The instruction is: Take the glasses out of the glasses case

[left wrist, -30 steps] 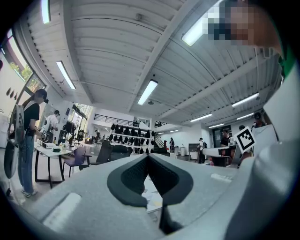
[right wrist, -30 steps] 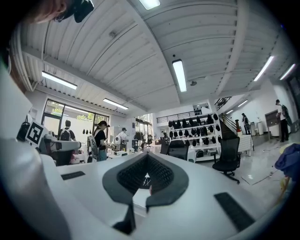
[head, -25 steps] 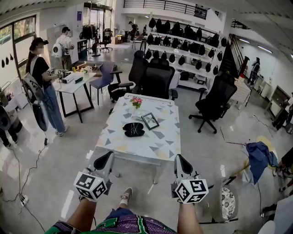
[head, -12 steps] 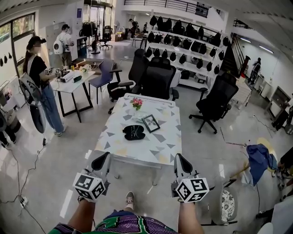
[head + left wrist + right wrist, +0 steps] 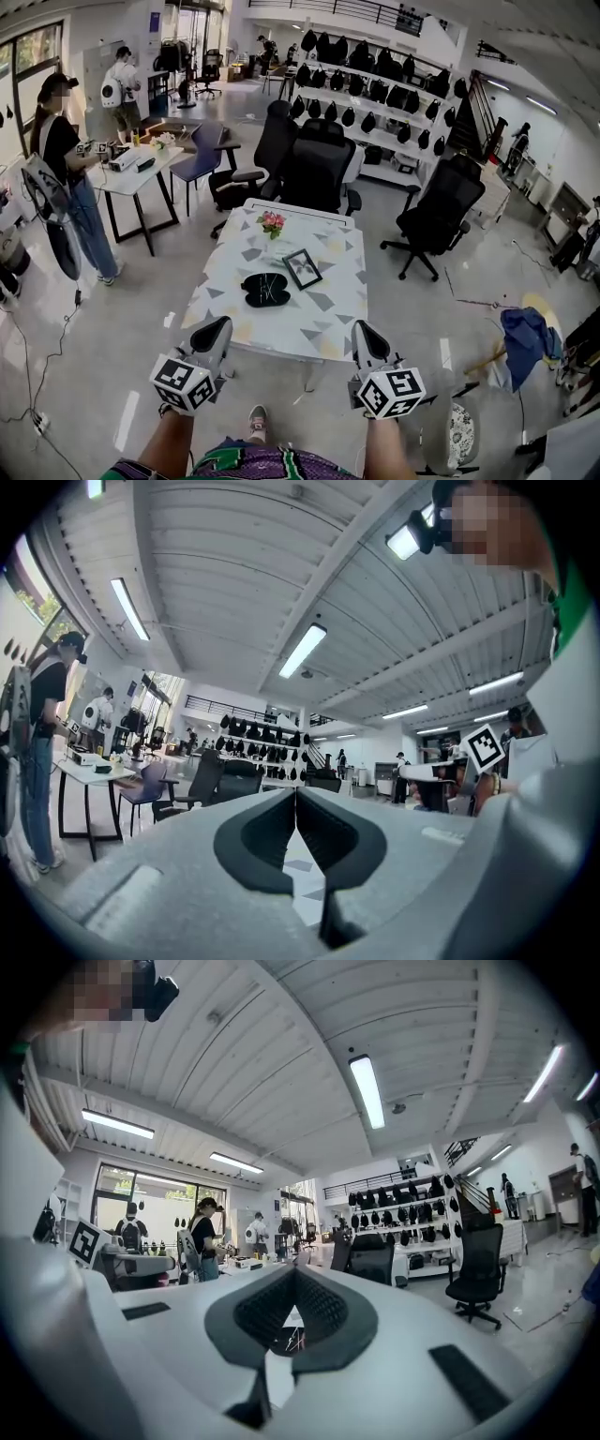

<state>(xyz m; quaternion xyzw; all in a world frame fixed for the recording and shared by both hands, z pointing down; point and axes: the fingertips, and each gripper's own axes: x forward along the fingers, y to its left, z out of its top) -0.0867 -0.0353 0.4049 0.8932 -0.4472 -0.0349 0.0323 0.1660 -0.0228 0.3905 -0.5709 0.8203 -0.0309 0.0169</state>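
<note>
A black glasses case (image 5: 264, 289) lies open on the white table (image 5: 319, 328) with grey and yellow triangles, and thin-framed glasses rest in it. Both grippers hang in front of the table's near edge, well short of the case. My left gripper (image 5: 218, 328) is at the lower left with its jaws shut and nothing between them. My right gripper (image 5: 362, 331) is at the lower right, also shut and empty. The left gripper view shows that gripper's (image 5: 296, 791) tips pressed together. In the right gripper view the tips of the right gripper (image 5: 294, 1269) meet too.
A framed picture (image 5: 303, 268) and a small pot of pink flowers (image 5: 272, 223) stand on the table beyond the case. Black office chairs (image 5: 319, 169) crowd the far end. A person (image 5: 58, 159) stands by a side table (image 5: 131, 169) at left. Cables lie on the floor.
The table and case have come closer and lower in the head view as the person steps forward. Both grippers stay shut in the same place.
</note>
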